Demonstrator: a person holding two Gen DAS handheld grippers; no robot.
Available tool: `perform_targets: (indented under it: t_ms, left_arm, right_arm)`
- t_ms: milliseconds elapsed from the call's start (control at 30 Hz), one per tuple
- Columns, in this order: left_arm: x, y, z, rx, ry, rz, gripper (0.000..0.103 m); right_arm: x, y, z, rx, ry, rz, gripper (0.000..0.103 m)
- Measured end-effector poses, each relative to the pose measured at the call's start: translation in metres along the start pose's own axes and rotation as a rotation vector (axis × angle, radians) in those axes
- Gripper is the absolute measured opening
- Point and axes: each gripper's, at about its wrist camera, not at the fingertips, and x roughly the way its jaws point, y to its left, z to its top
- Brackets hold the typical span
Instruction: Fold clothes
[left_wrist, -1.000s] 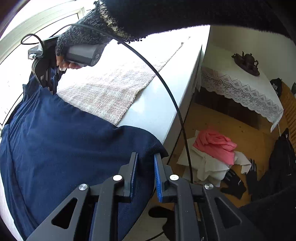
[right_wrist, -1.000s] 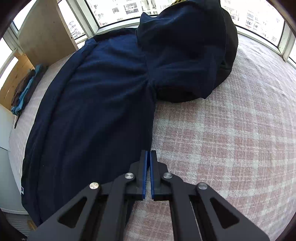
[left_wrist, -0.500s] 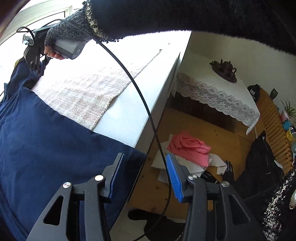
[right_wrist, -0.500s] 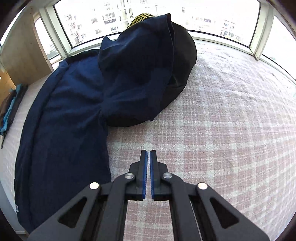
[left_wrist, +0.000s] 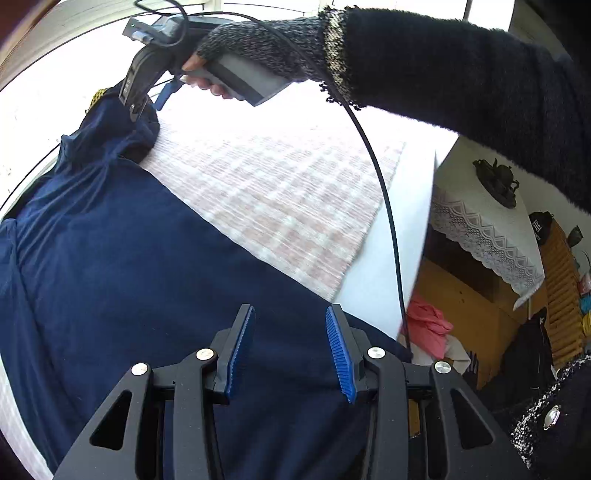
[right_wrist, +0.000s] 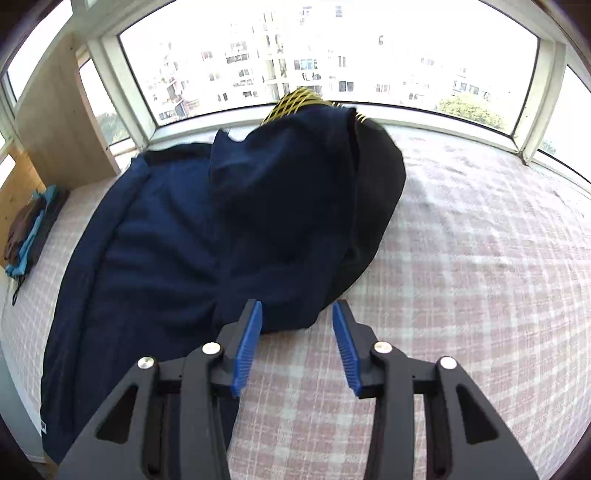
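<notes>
Fingers (right_wrist: 248, 347) apart, navy garment (right_wrist: 155, 266) just ahead

A lived-in home, seen from my place.
I face a bay window (right_wrist: 325, 70) onto apartment blocks; a lace-covered side table (left_wrist: 480, 221) and clothes on the wooden floor (left_wrist: 476, 306) surround me.

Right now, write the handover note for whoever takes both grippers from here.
Left gripper: open, empty, over the near hem of the navy garment.
Right gripper: open, empty, at the edge of the sleeve lying folded over a dark bag.
The garment lies spread along the left side of the checked cloth on the table; one corner hangs over the table edge.
Done: garment laid out roughly flat.
Left: grip the sleeve and hem, then fold the body. More clothes, including a pink one, lie on the floor.
</notes>
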Motion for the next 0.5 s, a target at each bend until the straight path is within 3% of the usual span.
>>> perform_targets:
  t_ms: [133, 233, 433, 500]
  left_arm:
    - [0.015, 0.045, 0.046, 0.026, -0.005, 0.127, 0.039]
    - [0.043, 0.067, 0.082, 0.080, -0.006, 0.249, 0.039]
    - [0.125, 0.084, 0.154, 0.247, 0.007, 0.599, 0.041]
    - [0.154, 0.088, 0.171, 0.304, 0.029, 0.682, 0.041]
  right_arm:
    - [-0.005, -0.033, 0.061, 0.051, -0.092, 0.021, 0.046]
    - [0.014, -0.043, 0.095, 0.032, -0.051, 0.007, 0.047]
    - [0.037, -0.038, 0.117, -0.073, 0.018, 0.038, 0.047]
    - [0.037, -0.038, 0.117, -0.103, 0.026, 0.049, 0.047]
